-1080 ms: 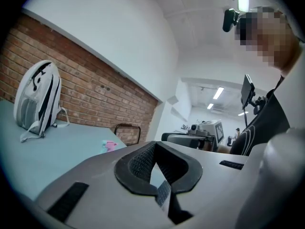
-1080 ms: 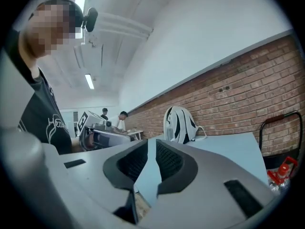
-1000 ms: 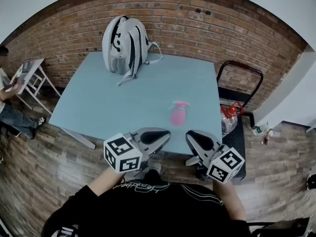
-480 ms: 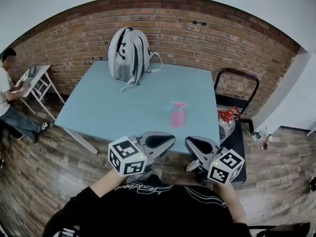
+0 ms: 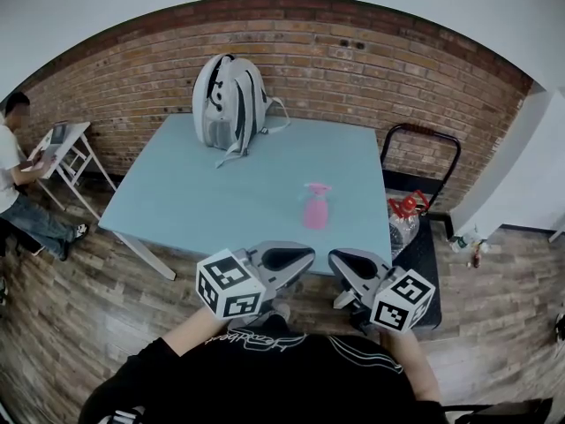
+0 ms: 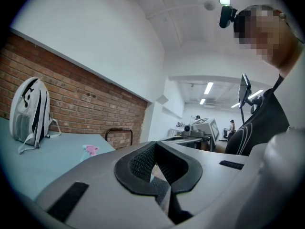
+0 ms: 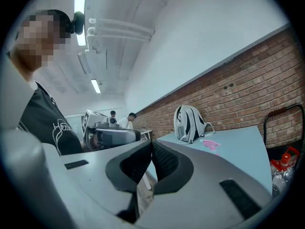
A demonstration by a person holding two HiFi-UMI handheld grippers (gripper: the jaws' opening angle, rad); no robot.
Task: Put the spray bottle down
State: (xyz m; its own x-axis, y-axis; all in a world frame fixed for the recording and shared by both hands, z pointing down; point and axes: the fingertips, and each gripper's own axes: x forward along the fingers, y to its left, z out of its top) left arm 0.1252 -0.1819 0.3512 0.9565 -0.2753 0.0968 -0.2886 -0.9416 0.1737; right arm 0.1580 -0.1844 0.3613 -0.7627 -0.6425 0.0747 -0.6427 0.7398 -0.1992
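Nearer than the grey fabric backpack [image 5: 228, 95] on the blue tabletop [image 5: 203, 201], the pink plastic spray bottle [image 5: 315, 207] stands upright; a forward swing of the left hand-held gripper [image 5: 303, 257] or right hand-held gripper [image 5: 338, 260], both closed empty, could topple it.

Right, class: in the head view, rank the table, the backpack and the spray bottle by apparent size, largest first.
1. table: largest by far.
2. backpack: clearly next, near the far edge.
3. spray bottle: smallest, though nearer the camera than the backpack, so the order holds.
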